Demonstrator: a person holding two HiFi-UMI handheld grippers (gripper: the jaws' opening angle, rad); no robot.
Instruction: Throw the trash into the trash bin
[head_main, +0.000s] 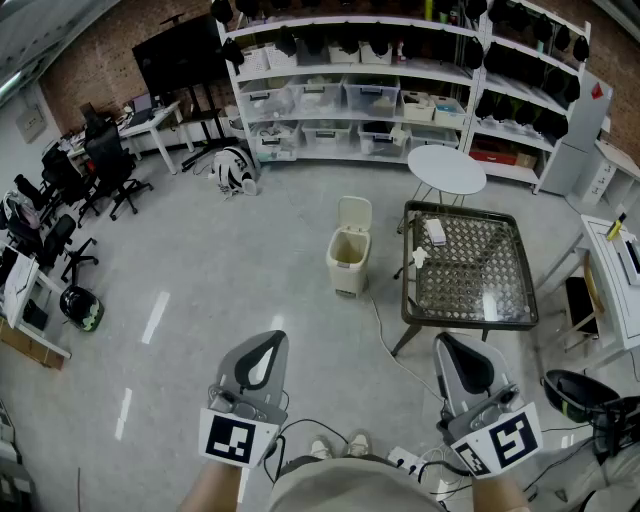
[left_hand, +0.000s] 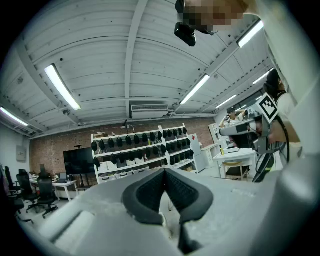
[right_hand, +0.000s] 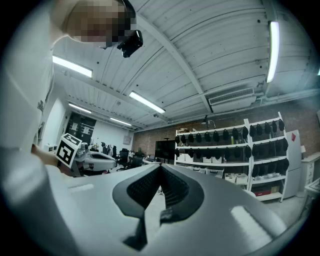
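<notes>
**Standing well back from the bin, both claws closed and empty**

Seen from the head view, the left gripper (head_main: 273, 339) and the right gripper (head_main: 448, 341) sit low in the frame. They are side by side but apart, each pointing level across the grey floor (head_main: 230, 270). In the left gripper view the dark ribbed pads (left_hand: 148, 192) meet at their tips with nothing caught between them. The right gripper view shows the same: jaws drawn together and carrying nothing.

The cream trash bin (head_main: 349, 262) stands on the floor well ahead of both grippers with its lid tipped up. Just to its right is a square, dark-framed table (head_main: 470, 322) with a patterned see-through top. Two white scraps (head_main: 434, 232) lie on the left part of that top, near the bin but not in it. They are small at this range; one may be crumpled paper and the other looks flatter, more like a small box.

A round white table (head_main: 447, 170) stands behind the square one. A pale cable (head_main: 385, 335) trails over the floor from beside the bin towards the person's feet. White shelving (head_main: 350, 95) lined with storage boxes and dark rounded items runs along the far wall, and black office chairs (head_main: 110, 165) cluster at the left.
</notes>
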